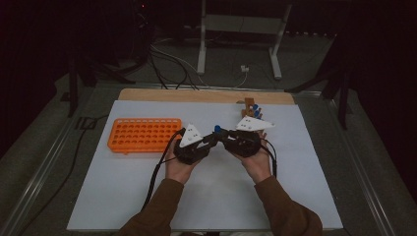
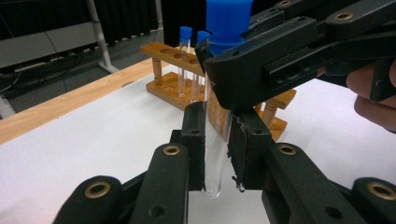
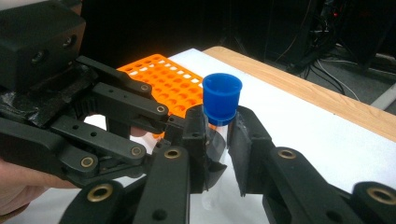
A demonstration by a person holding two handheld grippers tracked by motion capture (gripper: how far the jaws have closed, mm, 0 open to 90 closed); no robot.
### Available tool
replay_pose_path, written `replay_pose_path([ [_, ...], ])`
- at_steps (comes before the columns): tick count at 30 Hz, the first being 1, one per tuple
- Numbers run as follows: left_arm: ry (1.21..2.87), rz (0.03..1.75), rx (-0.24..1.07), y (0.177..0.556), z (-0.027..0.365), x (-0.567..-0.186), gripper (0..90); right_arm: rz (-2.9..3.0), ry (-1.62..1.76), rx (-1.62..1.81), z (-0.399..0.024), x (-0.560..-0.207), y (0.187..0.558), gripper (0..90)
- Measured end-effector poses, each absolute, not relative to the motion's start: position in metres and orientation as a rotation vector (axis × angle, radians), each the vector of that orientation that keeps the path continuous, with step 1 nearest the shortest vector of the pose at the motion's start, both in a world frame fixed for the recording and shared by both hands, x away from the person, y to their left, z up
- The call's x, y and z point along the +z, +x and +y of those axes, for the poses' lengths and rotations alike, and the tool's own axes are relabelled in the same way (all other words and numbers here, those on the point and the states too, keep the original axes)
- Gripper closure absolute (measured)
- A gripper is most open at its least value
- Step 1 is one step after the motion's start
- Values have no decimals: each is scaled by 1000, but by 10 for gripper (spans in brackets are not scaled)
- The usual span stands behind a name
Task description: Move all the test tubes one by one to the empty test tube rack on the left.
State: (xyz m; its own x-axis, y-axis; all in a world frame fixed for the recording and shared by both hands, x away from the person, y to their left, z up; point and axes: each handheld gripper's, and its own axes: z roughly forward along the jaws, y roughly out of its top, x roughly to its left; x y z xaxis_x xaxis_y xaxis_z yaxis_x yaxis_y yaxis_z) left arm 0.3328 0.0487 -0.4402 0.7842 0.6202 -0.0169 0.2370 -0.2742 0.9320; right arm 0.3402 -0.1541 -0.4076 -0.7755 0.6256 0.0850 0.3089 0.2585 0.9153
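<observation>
Test tube point(image 2: 215, 140): clear glass, round bottom, blue cap point(image 3: 222, 99) on top, upright, held in air above white table sheet point(image 1: 206, 196) between both hands. Left gripper point(image 2: 217, 144) clamped on tube's lower part. Right gripper point(image 3: 218, 140) clamped just under cap. Orange rack point(image 1: 142, 134) to left; wooden rack point(image 2: 175, 88) with two more capped tubes beyond.

Dim, murky high view; brighter gripper views, soft blur on near edges.
</observation>
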Motion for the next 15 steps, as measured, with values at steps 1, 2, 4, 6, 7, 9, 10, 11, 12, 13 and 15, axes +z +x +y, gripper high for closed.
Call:
replay_pose_path([
  [1, 1851, 655, 424, 333, 49, -440, 780, 2236, 861, 1530, -155, -408, 340, 762],
  [2, 1847, 658, 422, 333, 48, -440, 781, 2235, 862, 1533, -156, -408, 340, 744],
  [4, 1846, 668, 422, 334, 49, -440, 782, 2229, 866, 1548, -158, -407, 340, 670],
  [6, 1842, 683, 424, 335, 52, -440, 782, 2218, 873, 1557, -162, -406, 340, 595],
  [7, 1840, 689, 425, 335, 54, -440, 782, 2218, 873, 1557, -162, -406, 340, 595],
  [9, 1831, 698, 428, 336, 58, -440, 782, 2198, 892, 1581, -170, -406, 340, 474],
  [10, 1828, 704, 430, 336, 60, -439, 783, 2191, 899, 1584, -173, -406, 340, 437],
  [11, 1822, 710, 430, 336, 63, -439, 782, 2184, 904, 1582, -176, -406, 340, 400],
  [12, 1821, 713, 433, 337, 65, -439, 783, 2177, 913, 1582, -178, -407, 340, 366],
  [13, 1815, 720, 435, 337, 67, -439, 783, 2177, 913, 1582, -178, -407, 340, 366],
  [15, 1807, 731, 436, 337, 71, -438, 783, 2158, 935, 1565, -183, -408, 340, 295],
])
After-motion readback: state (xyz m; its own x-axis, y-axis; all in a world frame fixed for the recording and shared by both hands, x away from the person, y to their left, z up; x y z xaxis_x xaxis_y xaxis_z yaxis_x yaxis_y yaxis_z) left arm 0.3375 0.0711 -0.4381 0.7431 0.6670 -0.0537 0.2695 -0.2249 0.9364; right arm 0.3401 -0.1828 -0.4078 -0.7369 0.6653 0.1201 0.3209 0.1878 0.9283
